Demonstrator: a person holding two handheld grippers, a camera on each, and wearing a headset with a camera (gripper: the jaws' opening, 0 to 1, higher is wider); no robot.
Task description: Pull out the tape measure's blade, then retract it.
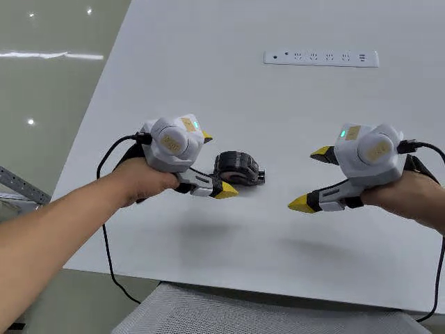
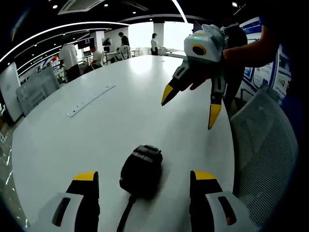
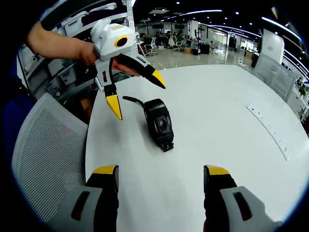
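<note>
My left hand-held gripper (image 1: 216, 164) has its jaws apart, straddling the black tape measure (image 1: 238, 168), which lies on the white counter (image 1: 278, 104) right at the tips. I cannot tell whether they touch the case. Its long axis runs toward my right hand-held gripper (image 1: 310, 177), which is also spread wide, hangs farther off and faces the mouth end. The blade's hook is too small to make out.

Office: conf. table (image 1: 229, 104), mesh chair (image 3: 48, 150)
</note>
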